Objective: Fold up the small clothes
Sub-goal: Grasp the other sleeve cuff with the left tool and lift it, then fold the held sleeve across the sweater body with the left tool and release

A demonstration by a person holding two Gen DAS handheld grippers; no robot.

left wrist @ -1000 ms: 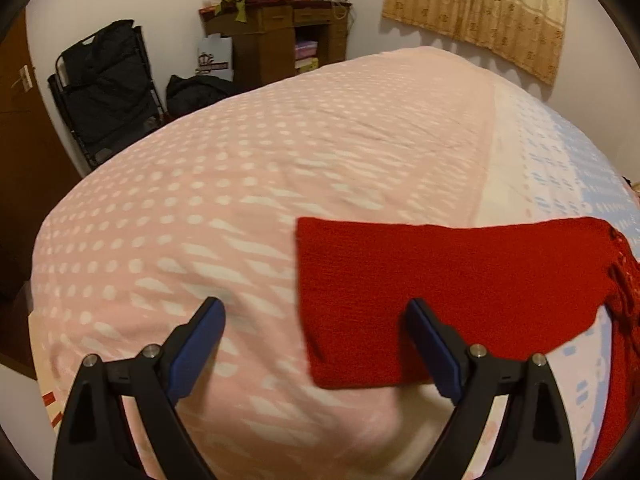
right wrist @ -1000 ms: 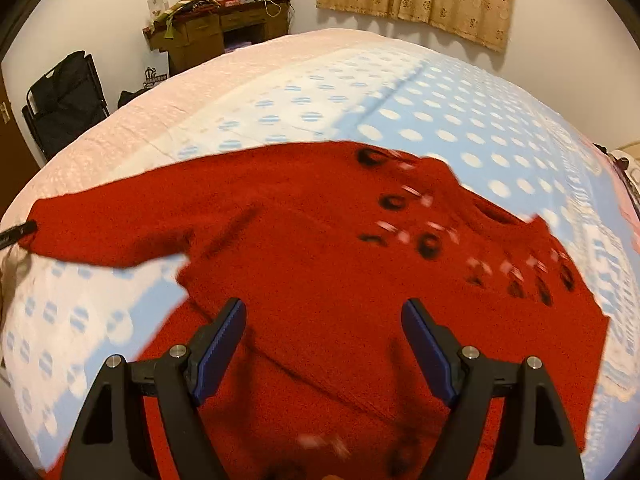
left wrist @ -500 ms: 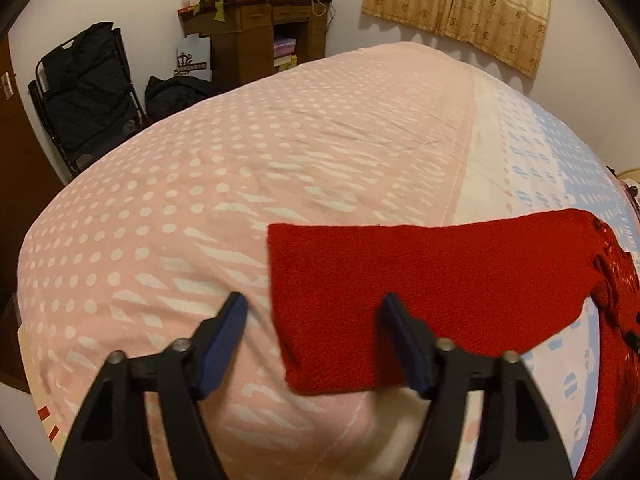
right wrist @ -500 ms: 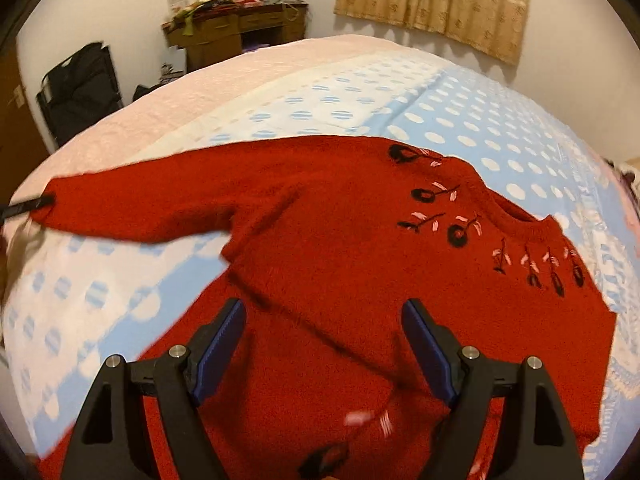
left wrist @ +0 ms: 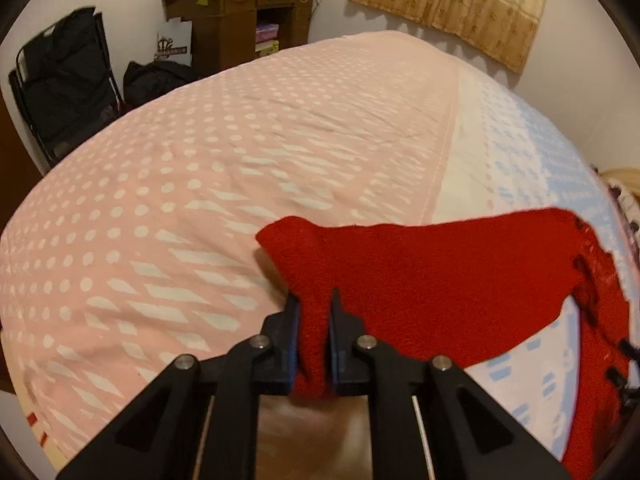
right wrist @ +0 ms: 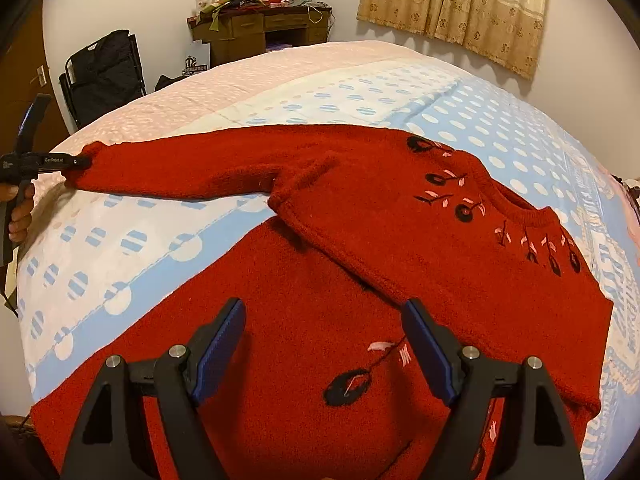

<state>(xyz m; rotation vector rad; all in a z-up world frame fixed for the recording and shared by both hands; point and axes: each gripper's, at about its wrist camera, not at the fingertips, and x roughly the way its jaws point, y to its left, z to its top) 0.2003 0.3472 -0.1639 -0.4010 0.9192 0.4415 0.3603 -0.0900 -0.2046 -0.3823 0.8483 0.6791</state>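
A red knit sweater [right wrist: 400, 240] with black and pink embroidered flowers lies on the bed, one sleeve [right wrist: 180, 168] stretched out to the left. In the left wrist view my left gripper [left wrist: 314, 312] is shut on the cuff end of that sleeve [left wrist: 420, 280], which is lifted slightly off the quilt. It also shows in the right wrist view [right wrist: 76, 161] at the sleeve end. My right gripper [right wrist: 324, 320] is open and empty, hovering over the sweater's body near its lower part.
The bed carries a pink dotted quilt [left wrist: 200, 200] on the left and a blue dotted one [right wrist: 500, 132] on the right. A wooden desk [left wrist: 240, 12] with clutter, a black folding chair [left wrist: 64, 80] and a curtain [right wrist: 460, 8] stand along the far wall.
My left gripper closed from wide open onto the sleeve cuff and lifted it a little. The right gripper stayed open while its view pulled back over the sweater.
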